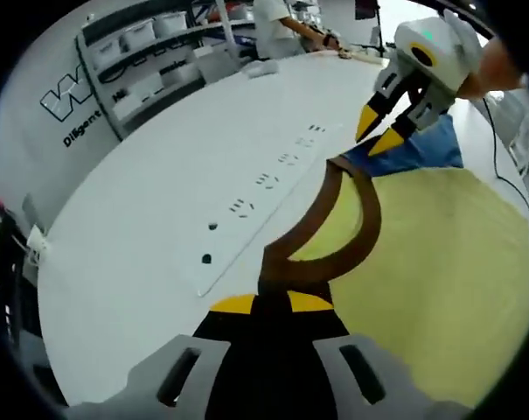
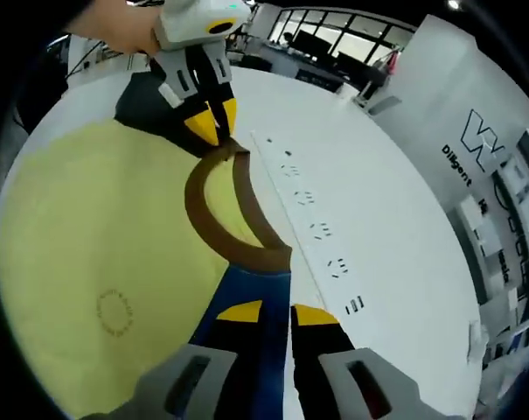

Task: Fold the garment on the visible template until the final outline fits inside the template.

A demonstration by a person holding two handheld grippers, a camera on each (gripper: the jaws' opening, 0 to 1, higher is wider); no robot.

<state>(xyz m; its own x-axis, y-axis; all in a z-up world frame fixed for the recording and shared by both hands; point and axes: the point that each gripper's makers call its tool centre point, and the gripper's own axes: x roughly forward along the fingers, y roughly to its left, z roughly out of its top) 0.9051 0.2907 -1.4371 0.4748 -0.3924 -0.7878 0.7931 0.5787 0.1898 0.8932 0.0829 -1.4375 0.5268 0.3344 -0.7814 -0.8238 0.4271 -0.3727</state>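
A yellow garment (image 1: pixel 439 262) with a brown neckband (image 1: pixel 347 219) lies flat on the white table (image 1: pixel 159 201). One shoulder part is dark (image 2: pixel 146 105), the other blue (image 2: pixel 247 350). My left gripper (image 1: pixel 272 304) is shut on the dark shoulder beside the neckband's end. It appears again in the right gripper view, where the left gripper (image 2: pixel 213 124) pinches the cloth at the far end of the neckband (image 2: pixel 203 210). My right gripper (image 2: pixel 277 312) is shut on the blue shoulder. From across the garment the right gripper (image 1: pixel 382 131) sits at the blue cloth (image 1: pixel 421 156). A small round print (image 2: pixel 115 313) marks the yellow cloth.
A white strip with dark marks (image 1: pixel 264 179) runs along the table beside the neckband. Shelves with boxes (image 1: pixel 142 44) and a wall with lettering stand beyond the table. A person (image 1: pixel 277 17) is at the far end. A hand (image 2: pixel 124 31) holds the left gripper.
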